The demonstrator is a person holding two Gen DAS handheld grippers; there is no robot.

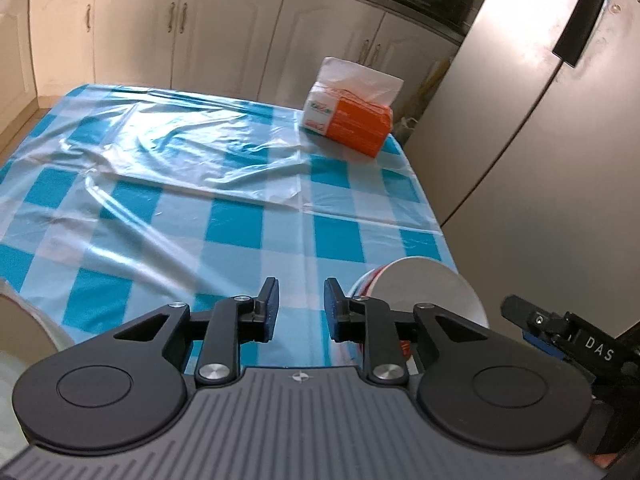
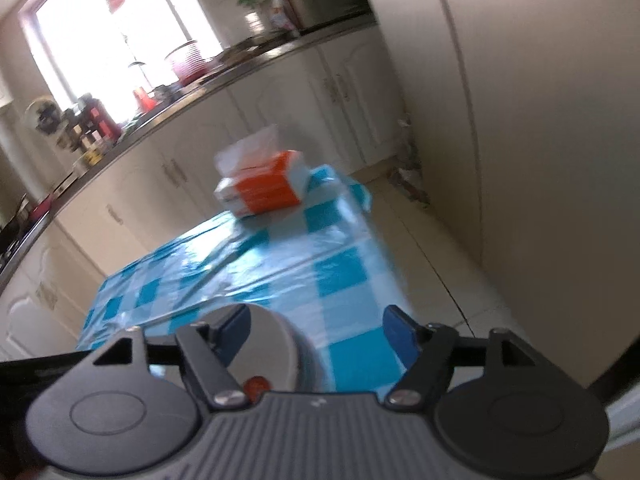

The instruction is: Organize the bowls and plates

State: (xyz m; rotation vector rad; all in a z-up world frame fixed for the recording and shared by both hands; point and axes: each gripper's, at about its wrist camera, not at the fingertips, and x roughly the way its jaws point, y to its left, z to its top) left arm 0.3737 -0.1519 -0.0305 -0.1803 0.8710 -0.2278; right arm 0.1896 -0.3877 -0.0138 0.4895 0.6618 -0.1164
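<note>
A white bowl with a red-striped rim (image 1: 428,292) sits tilted near the table's right edge, just right of my left gripper (image 1: 301,306). The left gripper's jaws stand a little apart with nothing between them, above the checked cloth. My right gripper (image 2: 316,332) is wide open above the table's near right part; the bowl (image 2: 276,352) shows low in its view beside the left finger, not gripped. The right gripper also shows in the left wrist view (image 1: 560,332). A white plate's rim (image 1: 28,328) shows at the far left edge.
The table (image 1: 240,216) has a blue and white checked plastic cloth. An orange tissue pack (image 1: 352,120) lies at its far right corner. A fridge (image 1: 540,120) stands close on the right. Kitchen cabinets (image 1: 200,28) run behind.
</note>
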